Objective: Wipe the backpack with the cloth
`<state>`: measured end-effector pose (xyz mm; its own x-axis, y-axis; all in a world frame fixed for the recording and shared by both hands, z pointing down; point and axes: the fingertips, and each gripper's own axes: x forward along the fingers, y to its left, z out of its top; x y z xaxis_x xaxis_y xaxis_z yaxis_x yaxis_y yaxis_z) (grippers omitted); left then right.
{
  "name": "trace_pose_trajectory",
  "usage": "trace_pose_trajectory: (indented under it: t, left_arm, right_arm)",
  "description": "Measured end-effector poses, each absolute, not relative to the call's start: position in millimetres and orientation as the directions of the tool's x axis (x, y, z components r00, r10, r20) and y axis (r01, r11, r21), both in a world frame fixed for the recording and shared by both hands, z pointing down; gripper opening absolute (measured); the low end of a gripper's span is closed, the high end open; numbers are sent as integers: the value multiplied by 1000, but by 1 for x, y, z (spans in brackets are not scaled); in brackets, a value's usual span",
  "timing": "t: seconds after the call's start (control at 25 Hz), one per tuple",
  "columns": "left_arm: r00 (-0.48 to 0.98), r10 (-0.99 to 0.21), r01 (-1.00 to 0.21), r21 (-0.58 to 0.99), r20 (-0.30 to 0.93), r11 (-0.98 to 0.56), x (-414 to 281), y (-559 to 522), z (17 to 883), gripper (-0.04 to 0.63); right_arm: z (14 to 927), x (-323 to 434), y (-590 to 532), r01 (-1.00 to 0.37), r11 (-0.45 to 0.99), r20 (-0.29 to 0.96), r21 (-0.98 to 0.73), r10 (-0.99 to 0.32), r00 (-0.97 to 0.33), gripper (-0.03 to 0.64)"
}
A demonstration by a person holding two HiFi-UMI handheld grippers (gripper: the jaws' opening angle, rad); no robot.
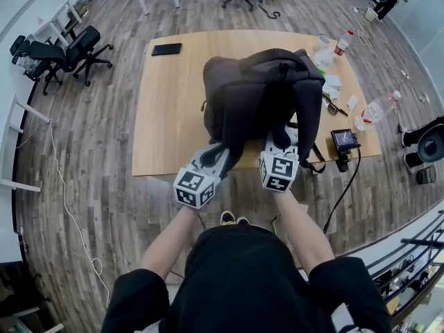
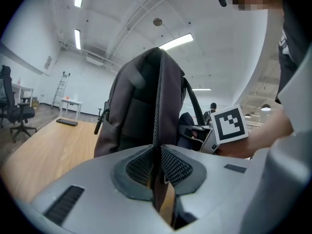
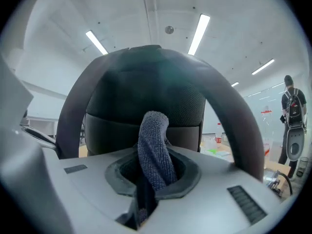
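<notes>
Left gripper (image 2: 157, 167): just in front of the backpack (image 1: 263, 96), at its near left corner. Jaws are shut tight on a dark strap (image 2: 157, 101) that runs up the pack's side.

Right gripper (image 3: 151, 179): just in front of the backpack's near right corner. Jaws are pinched on a grey cloth (image 3: 155, 150), whose free end stands up against the pack's padded back.

Backpack: upright on the wooden table (image 1: 173, 116), toward the near edge.

Right of the backpack: small screen device (image 1: 345, 139), bottle (image 1: 374, 109).

Beyond it, to the left: black phone (image 1: 166, 48).
</notes>
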<state>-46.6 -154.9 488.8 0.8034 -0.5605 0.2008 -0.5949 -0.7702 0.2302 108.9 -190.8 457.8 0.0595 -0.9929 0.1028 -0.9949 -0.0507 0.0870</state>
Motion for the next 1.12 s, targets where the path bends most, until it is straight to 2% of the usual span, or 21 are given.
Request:
trace_pose_trajectory:
  t: [0.16,0.36,0.52,0.6,0.8,1.12]
  left_arm:
    - [796,-574,-605,229,192,-762,-68,-147,480,58]
    - [771,-613,-636,180,171,-750,-99,-138,462,58]
    - [731,-670,-680,203,129,-704,-130,-145,444,57]
    - [728,-674,-684,195,121,-703,-137,-147,440,57]
    - [751,-648,-660,164,127,-733,-132,-146,443,57]
    - [783,-606,-622,218,144,-752,-118,-142,451,55]
  right_arm:
    - [458,76,-186,-996,-5,112,88,-994,15,46]
    - [449,-1,-191,-972,164,120,171,-982,-144,46]
    - [446,-36,-204,-976,202,120,75,-974,-193,46]
    - [445,-45,-204,-969,230,126,90,-968,-218,47]
    - [430,-31,-201,-951,214,72,222,-977,-203,46]
    - [403,54,-191,-897,201,9,395,-977,-215,48]
